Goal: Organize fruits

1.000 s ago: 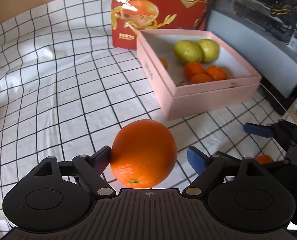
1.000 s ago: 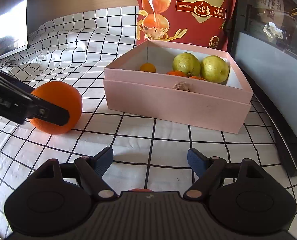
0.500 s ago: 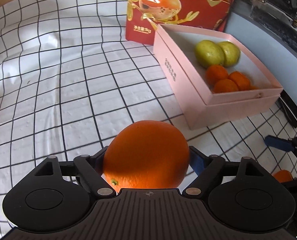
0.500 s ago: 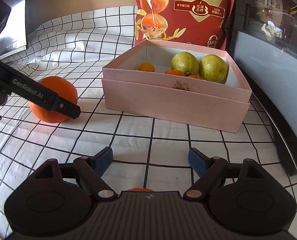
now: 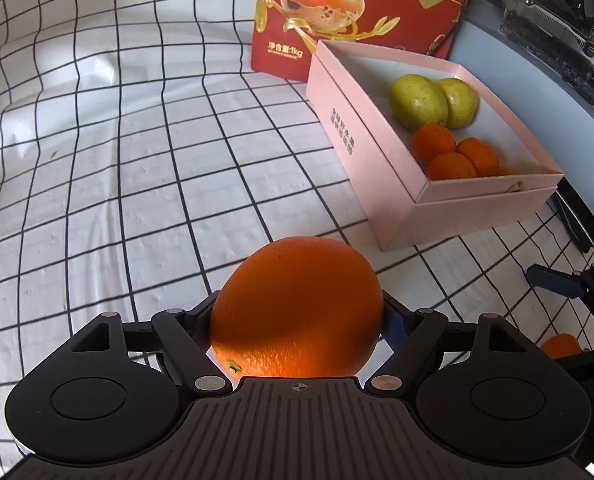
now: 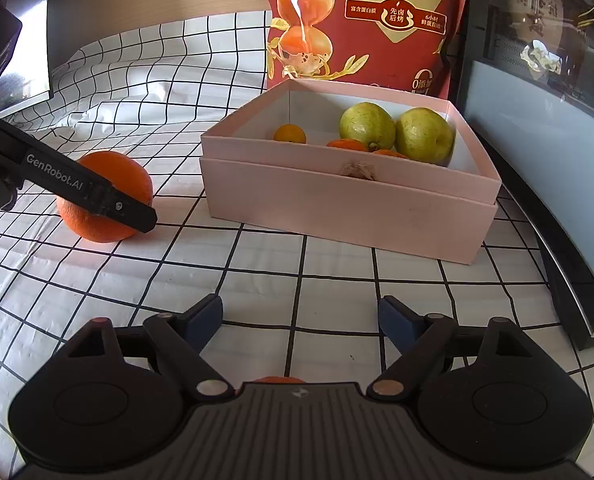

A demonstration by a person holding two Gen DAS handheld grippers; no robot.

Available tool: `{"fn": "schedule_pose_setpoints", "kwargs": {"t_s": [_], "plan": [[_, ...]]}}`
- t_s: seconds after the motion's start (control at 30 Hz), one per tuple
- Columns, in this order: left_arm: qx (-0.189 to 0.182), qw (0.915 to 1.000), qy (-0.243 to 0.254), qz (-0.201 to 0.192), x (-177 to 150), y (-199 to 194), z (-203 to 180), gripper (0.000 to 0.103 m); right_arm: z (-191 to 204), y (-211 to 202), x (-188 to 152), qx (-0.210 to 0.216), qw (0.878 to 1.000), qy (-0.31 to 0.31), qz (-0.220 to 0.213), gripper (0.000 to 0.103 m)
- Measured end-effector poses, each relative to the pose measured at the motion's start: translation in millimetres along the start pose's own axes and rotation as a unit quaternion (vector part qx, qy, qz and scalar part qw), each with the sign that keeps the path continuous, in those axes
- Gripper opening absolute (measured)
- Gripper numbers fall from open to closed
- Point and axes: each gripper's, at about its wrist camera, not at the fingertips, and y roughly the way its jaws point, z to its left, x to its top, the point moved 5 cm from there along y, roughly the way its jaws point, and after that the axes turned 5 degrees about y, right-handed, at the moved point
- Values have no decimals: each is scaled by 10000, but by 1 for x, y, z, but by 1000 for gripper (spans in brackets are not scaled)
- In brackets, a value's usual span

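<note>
I am holding my left tool [image 5: 297, 320] around the large round orange with its dimpled, glossy peel [image 5: 297, 308], and the fruit is sitting between the two fingers right at the tool's mouth, both pads seeming to press its sides. From the right wrist view it looks to be resting on the white black-gridded cloth over the bench [image 6: 337, 300]. I am judging it firm, fairly heavy for a fruit, and a little slick, so the widest girth is the place to grip, not the stem end turned toward me. Squeezing hard would bruise it; gripping off-centre would let it roll out.

My right tool [image 6: 301, 316] is standing wide apart with nothing between its fingers, and a sliver of a small orange fruit [image 6: 275, 379] is peeking out just under its body.

Farther ahead and to the right of my left tool, the open pink cardboard box [image 5: 377, 148] is holding two yellow-green round fruits [image 5: 419, 102] and several small mandarins [image 5: 433, 144]. Behind it a red printed food bag [image 5: 361, 12] is standing upright.
</note>
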Motion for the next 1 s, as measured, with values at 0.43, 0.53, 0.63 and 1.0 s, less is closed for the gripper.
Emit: {"fn": "schedule_pose_setpoints", "kwargs": {"t_s": [0.43, 0.53, 0.63, 1.0], "plan": [[34, 10000, 0, 62, -4, -3, -3, 83, 0, -16, -12, -85, 10000, -38, 1, 85], [45, 10000, -44, -24, -5, -4, -2, 83, -4, -20, -16, -105, 9999, 71, 5, 85], [81, 9999, -107, -105, -7, -4, -2, 83, -7, -26, -20, -161, 9997, 155, 10, 83], [136, 9995, -217, -186, -7, -6, -2, 83, -13, -43, -33, -148, 9996, 139, -201, 68]]}}
